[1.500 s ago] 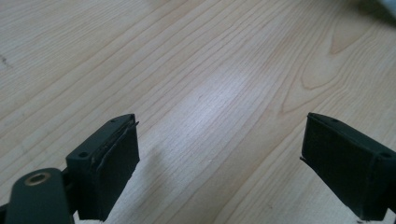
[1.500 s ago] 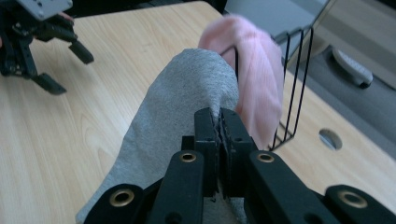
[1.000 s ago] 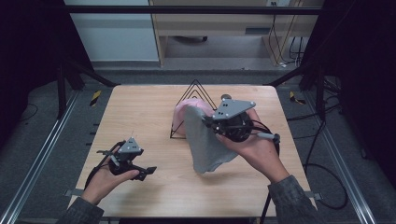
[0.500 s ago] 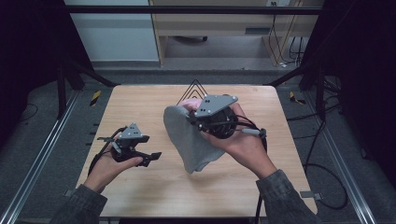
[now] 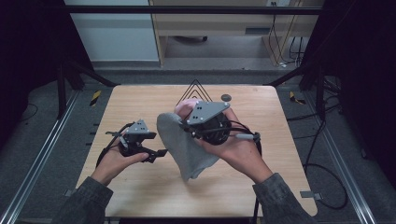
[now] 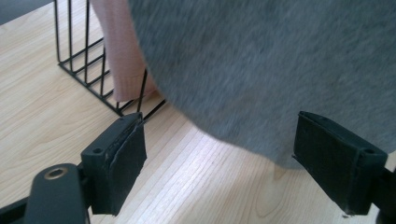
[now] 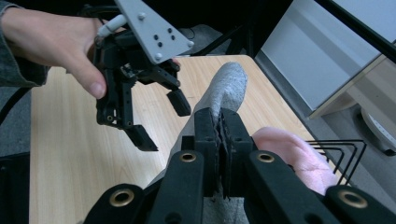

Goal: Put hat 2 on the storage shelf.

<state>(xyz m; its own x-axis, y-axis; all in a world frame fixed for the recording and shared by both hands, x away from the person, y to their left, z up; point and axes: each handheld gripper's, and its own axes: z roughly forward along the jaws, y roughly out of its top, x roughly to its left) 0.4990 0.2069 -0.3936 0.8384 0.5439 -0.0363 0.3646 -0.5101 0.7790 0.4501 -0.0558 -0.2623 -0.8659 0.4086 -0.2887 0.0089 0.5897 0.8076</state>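
- Right gripper (image 5: pixel 187 127): held in the person's right hand (image 5: pixel 236 149) above the middle of the worktop (image 5: pixel 280 121); its grey three-cornered plate faces up in the high view. In the right gripper view its fingers (image 7: pixel 205 135) are pressed together on a fold of the grey sock (image 5: pixel 184 149), pinched near one end.
- Grey sock: hangs from the right gripper, clear of the wood for most of its length, with its lower end down near the worktop toward the person. In the left gripper view the cloth (image 6: pixel 261 65) drapes across the upper part of the frame, above and between the two black fingers, without touching either.
- Left gripper (image 5: pixel 156 154): held in the person's left hand (image 5: pixel 114 161) at the left of the worktop, pointing toward the sock. Its fingers (image 6: pixel 119 163) stand wide apart with bare wood between them; they have just been opening a little, and nothing is gripped. The same gripper (image 7: pixel 161 119) appears in the right gripper view, just beside the sock.
- Black wire rack (image 5: pixel 195 91): stands on the worktop behind the sock, toward the far edge.
- Pink sock (image 6: pixel 119 51): draped over the wire rack, just behind the grey sock.
- Small dark round object (image 5: pixel 226 97): lies on the worktop to the right of the rack; what it is cannot be told.
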